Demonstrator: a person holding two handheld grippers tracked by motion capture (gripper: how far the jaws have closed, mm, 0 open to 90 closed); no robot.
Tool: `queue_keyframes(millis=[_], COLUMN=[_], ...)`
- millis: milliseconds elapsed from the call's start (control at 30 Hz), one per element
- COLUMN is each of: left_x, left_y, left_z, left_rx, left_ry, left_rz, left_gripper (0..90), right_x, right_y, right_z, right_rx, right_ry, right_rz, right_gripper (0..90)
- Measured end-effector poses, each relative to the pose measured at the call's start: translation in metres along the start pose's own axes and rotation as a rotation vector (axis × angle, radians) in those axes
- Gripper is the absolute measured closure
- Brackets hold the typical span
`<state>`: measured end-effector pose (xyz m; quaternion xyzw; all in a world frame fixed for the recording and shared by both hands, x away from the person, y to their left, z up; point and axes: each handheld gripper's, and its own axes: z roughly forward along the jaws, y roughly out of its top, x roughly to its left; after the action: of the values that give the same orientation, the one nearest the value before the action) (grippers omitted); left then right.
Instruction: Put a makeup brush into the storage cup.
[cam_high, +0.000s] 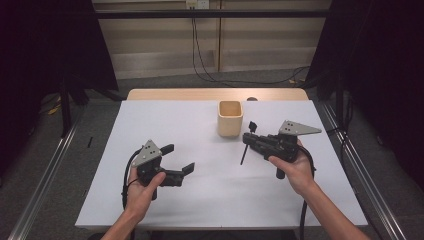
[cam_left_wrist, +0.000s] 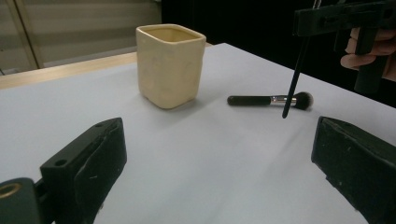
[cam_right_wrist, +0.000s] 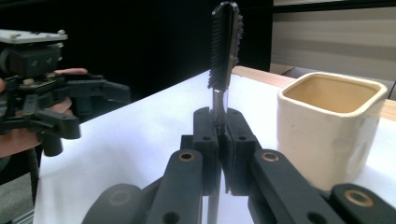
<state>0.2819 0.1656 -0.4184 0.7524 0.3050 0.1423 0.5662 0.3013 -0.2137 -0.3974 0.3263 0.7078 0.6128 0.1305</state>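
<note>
A cream square cup stands at the middle of the white table. My right gripper hovers just right of it, shut on a slim black brush. The brush's bristled head points up and its thin handle hangs down above the table. In the right gripper view the jaws pinch the brush below the bristles, with the cup close on the right. My left gripper is held at the front left, open and holding nothing. A second brush with a fluffy tip lies on the table beyond it, right of the cup.
The white sheet covers a wooden tabletop whose far edge shows, with a small dark object on it. Metal rails run along both sides of the table. Cables hang down the back wall.
</note>
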Motion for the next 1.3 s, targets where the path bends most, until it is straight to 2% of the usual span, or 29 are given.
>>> queue_keyframes(millis=[100, 200, 267, 367, 567, 733, 833, 1000, 1300], left_x=[0.004, 0.009, 0.012, 0.014, 0.018, 0.021, 0.022, 0.025, 0.028], left_y=[-0.004, -0.006, -0.008, -0.010, -0.018, -0.023, -0.027, -0.032, -0.037], left_z=[-0.007, -0.014, -0.019, -0.025, -0.034, -0.044, -0.047, -0.051, -0.056], left_rx=[-0.013, -0.041, -0.066, -0.081, -0.075, -0.077, -0.089, -0.085, -0.091], left_ry=[0.021, 0.047, 0.056, 0.067, 0.101, 0.110, 0.119, 0.144, 0.152], left_rz=[-0.013, -0.018, -0.036, -0.035, -0.009, -0.001, -0.020, -0.022, -0.028], left_gripper=[3.5, 3.6, 4.0, 4.3, 4.2, 3.5, 3.4, 3.0, 2.1], right_x=[-0.003, -0.004, -0.005, -0.008, -0.014, -0.020, -0.023, -0.030, -0.037], right_y=[0.001, 0.003, 0.005, 0.008, 0.012, 0.014, 0.022, 0.036, 0.044], right_z=[0.001, 0.003, 0.004, 0.005, 0.011, 0.017, 0.017, 0.014, 0.017], right_rx=[-0.003, -0.009, -0.009, -0.014, -0.012, -0.019, -0.031, -0.065, -0.090], right_ry=[-0.008, -0.014, -0.019, -0.024, -0.047, -0.059, -0.066, -0.084, -0.105], right_rz=[0.001, -0.003, -0.006, -0.006, -0.013, -0.007, -0.010, -0.012, -0.008], right_gripper=[85.7, 85.7, 85.7, 85.7, 85.7, 85.7, 85.6, 85.6, 85.6])
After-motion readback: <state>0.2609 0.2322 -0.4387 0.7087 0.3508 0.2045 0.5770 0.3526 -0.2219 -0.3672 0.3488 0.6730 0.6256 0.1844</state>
